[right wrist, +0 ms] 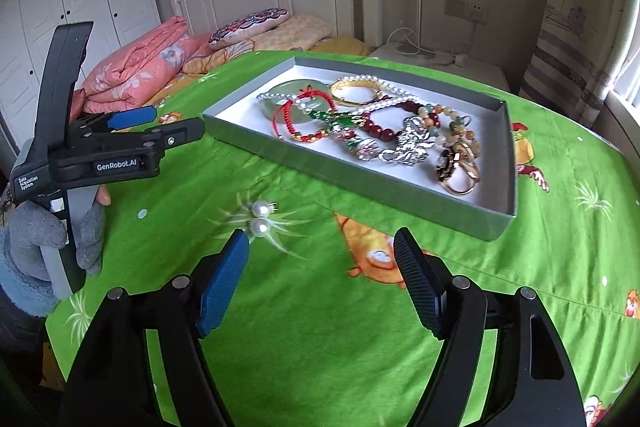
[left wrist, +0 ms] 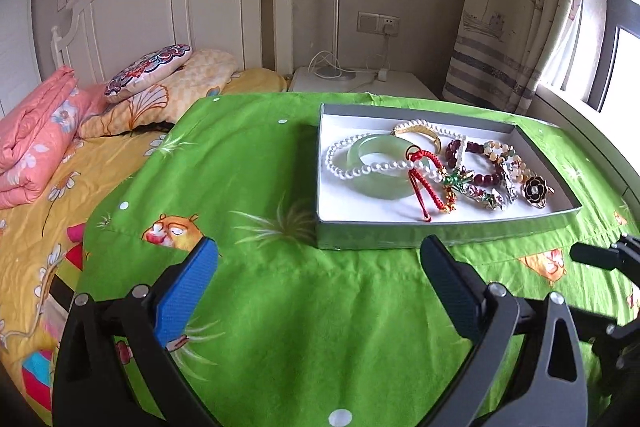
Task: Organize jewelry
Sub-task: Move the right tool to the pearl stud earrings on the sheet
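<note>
A grey tray (right wrist: 360, 183) sat on the green cloth (right wrist: 320, 347), and most of the jewelry was piled up inside it. There was a green bangle (left wrist: 372, 167), a white pearl necklace (left wrist: 352, 169), a gold bracelet (right wrist: 354, 91) and dark red beads (right wrist: 384, 131).

Two pearl earrings (right wrist: 260, 217) were not in the tray. They lay on the cloth, one right behind the other, just in front of the tray's near wall.

The right gripper (right wrist: 320, 275) was open and held nothing. The earrings lay just past its blue left finger, a little to the left of the gap. The left gripper (left wrist: 320, 267) was open very wide and held nothing too. In the right view it sat farther off to the left.

I think the right gripper was the nearer one, so it should slide a little left to get the earrings
</note>
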A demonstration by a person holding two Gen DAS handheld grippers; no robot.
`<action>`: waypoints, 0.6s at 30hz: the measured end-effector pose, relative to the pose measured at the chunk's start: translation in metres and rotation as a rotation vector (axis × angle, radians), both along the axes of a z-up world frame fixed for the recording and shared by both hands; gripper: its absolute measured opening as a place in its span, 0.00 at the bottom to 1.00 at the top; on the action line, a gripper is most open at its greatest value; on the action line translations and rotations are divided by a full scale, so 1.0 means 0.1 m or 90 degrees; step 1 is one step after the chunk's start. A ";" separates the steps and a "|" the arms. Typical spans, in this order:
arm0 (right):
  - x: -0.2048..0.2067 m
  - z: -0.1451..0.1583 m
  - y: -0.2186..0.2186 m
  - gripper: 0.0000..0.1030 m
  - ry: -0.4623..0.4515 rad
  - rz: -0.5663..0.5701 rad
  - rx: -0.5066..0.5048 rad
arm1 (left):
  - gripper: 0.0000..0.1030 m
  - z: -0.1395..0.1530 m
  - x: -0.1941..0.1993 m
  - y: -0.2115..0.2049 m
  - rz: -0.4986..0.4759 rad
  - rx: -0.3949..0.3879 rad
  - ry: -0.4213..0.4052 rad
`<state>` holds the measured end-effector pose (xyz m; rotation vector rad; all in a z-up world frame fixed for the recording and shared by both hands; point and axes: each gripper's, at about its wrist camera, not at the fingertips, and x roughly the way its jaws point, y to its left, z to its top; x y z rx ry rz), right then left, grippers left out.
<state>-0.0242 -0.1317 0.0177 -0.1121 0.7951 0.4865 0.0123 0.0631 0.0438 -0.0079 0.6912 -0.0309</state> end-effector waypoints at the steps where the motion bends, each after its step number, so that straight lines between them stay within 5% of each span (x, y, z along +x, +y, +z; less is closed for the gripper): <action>1: 0.00 -0.01 0.07 0.70 -0.002 0.004 -0.008 | 0.97 -0.01 0.00 0.03 0.000 -0.003 0.000; 18: 0.06 -0.09 0.36 0.66 0.010 0.006 -0.044 | 0.97 -0.01 -0.04 0.10 0.008 -0.010 0.003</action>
